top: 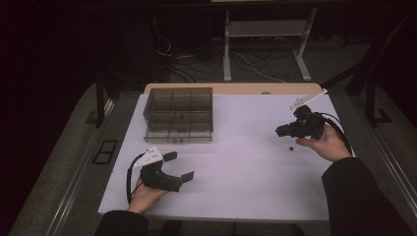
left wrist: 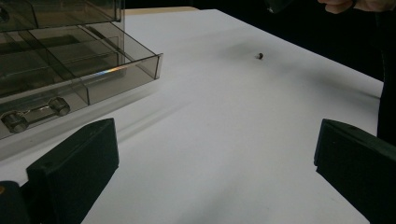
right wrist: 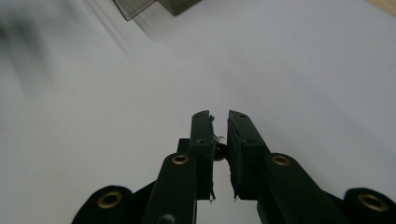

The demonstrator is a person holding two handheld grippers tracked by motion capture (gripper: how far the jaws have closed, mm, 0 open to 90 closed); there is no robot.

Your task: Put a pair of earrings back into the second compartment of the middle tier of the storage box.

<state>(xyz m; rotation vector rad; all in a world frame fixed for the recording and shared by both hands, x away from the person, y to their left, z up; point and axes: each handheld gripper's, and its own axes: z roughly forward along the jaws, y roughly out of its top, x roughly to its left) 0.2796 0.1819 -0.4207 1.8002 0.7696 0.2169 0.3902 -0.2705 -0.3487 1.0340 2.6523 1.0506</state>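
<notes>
Right tool (right wrist: 220,122) pinches a small dark piece (right wrist: 220,151) (jaws nearly together).

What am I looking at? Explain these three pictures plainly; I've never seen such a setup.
There is no robot: a person holds a hand-worked gripper in each hand. The high view looks down on the white table. The other two pictures come from cameras riding on the grippers. The left gripper is open and empty. The right gripper is shut on what looks like a tiny round part. On the table stand a smoky plastic drawer box, with one drawer pulled out, and a small dark bit.
</notes>
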